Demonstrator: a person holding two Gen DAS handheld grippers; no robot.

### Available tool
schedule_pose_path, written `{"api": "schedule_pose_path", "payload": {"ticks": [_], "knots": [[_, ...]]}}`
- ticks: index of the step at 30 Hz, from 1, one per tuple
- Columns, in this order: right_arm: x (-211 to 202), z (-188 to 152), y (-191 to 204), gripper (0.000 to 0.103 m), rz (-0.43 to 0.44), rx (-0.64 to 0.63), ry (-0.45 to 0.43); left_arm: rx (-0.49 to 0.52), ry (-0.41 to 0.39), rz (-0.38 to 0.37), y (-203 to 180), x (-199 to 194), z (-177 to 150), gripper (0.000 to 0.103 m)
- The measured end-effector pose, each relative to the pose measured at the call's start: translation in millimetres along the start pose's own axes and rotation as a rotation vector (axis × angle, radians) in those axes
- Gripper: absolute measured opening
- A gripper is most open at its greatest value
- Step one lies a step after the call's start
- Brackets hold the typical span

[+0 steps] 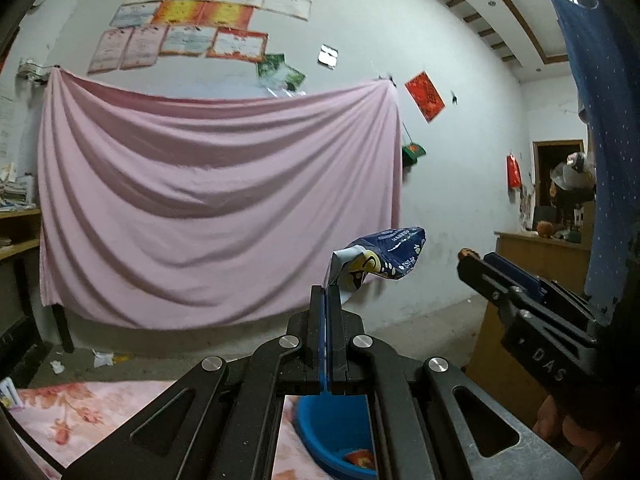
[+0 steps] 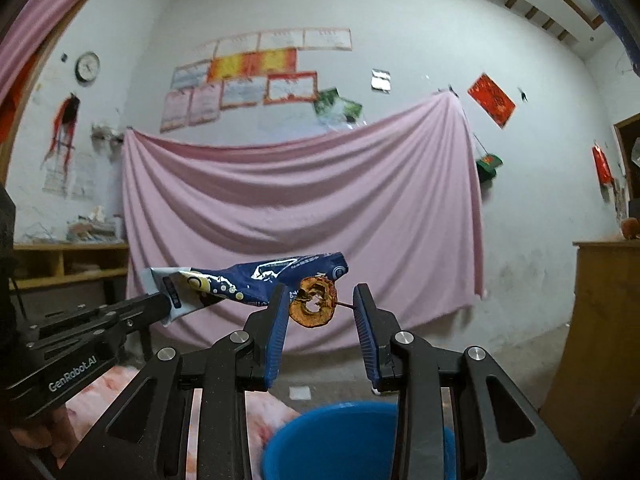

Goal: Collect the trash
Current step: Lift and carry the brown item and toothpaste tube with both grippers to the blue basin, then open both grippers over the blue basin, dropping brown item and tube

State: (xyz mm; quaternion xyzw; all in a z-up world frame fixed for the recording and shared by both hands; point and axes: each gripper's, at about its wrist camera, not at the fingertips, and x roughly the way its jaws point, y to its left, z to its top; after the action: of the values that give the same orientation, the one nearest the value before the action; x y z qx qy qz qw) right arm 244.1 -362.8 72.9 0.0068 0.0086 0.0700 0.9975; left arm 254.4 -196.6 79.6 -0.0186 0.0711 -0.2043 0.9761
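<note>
Left tool (image 1: pixel 327 294) clamps blue wrapper (image 1: pixel 384 258) by one end, long axis up-right, above blue basin (image 1: pixel 320 432). Right tool (image 2: pixel 322 300) pinches browned apple core (image 2: pixel 314 306), stem rightward.

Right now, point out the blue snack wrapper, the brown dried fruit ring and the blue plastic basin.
Blue snack wrapper (image 1: pixel 394 254): left wrist view, on its printed middle.
Brown dried fruit ring (image 2: pixel 314 305): right wrist view, on its lower rim.
Blue plastic basin (image 2: pixel 340 436): right wrist view, on its inner wall.
</note>
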Motion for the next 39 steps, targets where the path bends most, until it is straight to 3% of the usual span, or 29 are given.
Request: {"api": "schedule_pose_path", "payload": {"ticks": [7,18,27,39], "knots": [[18.8,-20.0,-24.3,0.031,-0.015,0.062,0.163,0.023,0.162,0.001,-19.2,41.1,-16.3,0.000],[36.9,-49.7,-43.9,0.031,-0.028,0.110,0.365,-0.052,0.390,-0.049,-26.6,89.7,-40.1,0.000],[46.8,-68.9,-57.2,0.031,-0.045,0.146,0.513,-0.092,0.468,-0.065,-22.6,103.6,-46.3,0.000],[57.3,-81.0,-64.0,0.032,-0.046,0.180,0.620,-0.140,0.592,-0.122,-13.7,114.0,-59.3,0.000]]}}
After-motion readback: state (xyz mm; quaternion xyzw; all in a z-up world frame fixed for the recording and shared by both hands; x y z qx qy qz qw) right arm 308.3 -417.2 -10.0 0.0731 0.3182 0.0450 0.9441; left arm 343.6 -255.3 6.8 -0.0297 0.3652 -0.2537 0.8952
